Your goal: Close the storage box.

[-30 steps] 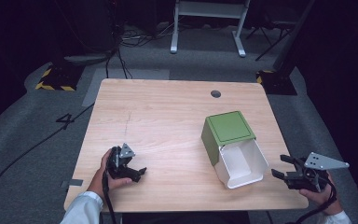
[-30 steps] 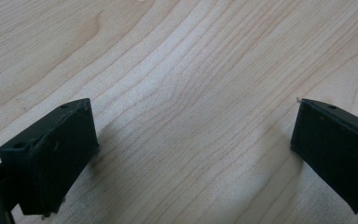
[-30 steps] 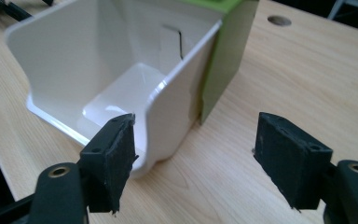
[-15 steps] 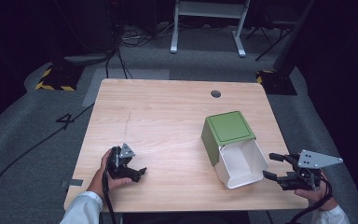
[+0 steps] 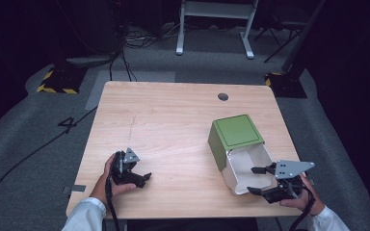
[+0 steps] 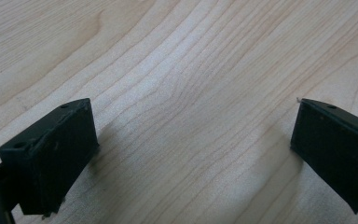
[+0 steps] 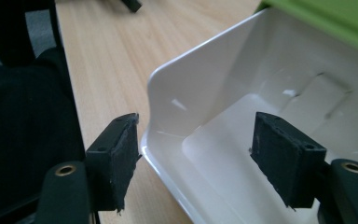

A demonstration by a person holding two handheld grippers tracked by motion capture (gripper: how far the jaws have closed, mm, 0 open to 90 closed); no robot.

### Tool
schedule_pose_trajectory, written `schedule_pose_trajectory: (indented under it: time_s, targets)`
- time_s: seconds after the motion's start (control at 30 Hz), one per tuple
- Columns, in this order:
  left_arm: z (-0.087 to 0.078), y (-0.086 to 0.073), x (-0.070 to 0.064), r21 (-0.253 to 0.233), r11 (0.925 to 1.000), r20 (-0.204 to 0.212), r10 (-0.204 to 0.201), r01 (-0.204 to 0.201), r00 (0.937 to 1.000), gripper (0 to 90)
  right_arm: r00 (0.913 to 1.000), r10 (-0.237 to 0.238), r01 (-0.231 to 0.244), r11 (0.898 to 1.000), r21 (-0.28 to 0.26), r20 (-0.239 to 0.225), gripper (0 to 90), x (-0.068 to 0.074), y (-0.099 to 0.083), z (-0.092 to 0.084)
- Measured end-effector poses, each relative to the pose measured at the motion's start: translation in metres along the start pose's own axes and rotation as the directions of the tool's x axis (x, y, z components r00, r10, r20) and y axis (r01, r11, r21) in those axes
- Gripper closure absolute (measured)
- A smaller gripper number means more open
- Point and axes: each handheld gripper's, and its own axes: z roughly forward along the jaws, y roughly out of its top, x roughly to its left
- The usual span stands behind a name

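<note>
White drawer (image 5: 247,171) sticks out of the green box (image 5: 235,137) near the right front corner of the big wooden table (image 5: 173,120). It is pulled out toward the person and looks empty inside.

What changed: a moment ago the right gripper (image 5: 261,181) was off to the side, past the table edge. Now it has slid in to the front of the drawer. Its jaws have just been closing a little. One jaw is outside the front wall and one is inside, so the wall is between them, but they are not squeezing it yet. I think a grab on the drawer comes next.

The left gripper (image 5: 142,177) has not moved. It rests on the table far from the box, jaws spread wide with nothing between them.

The table is pale wood with wavy lines. The box is smooth and square. The drawer is shiny plastic with round corners. The jaws are black, flat blocks.
</note>
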Motion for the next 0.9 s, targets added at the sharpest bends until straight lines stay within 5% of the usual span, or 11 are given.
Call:
schedule_pose_trajectory:
  time_s: [0.37, 0.6, 0.9]
  targets:
    - [-0.001, 0.000, -0.001, 0.003, 0.9999, 0.006, 0.014, -0.014, 0.9999, 0.5, 0.9980, -0.010, 0.017, 0.993, 0.114, -0.062, 43.2, 0.008, -0.014, 0.042]
    - [0.000, 0.000, -0.001, 0.003, 0.9999, 0.009, 0.015, -0.015, 0.9998, 0.5, 0.9977, -0.018, 0.027, 0.989, 0.144, -0.066, 55.4, 0.008, -0.019, 0.050]
    - [0.000, 0.000, -0.001, 0.003, 0.9999, 0.010, 0.016, -0.016, 0.9998, 0.5, 0.9946, -0.096, 0.101, 0.982, 0.162, -0.038, 61.7, 0.009, -0.018, 0.051]
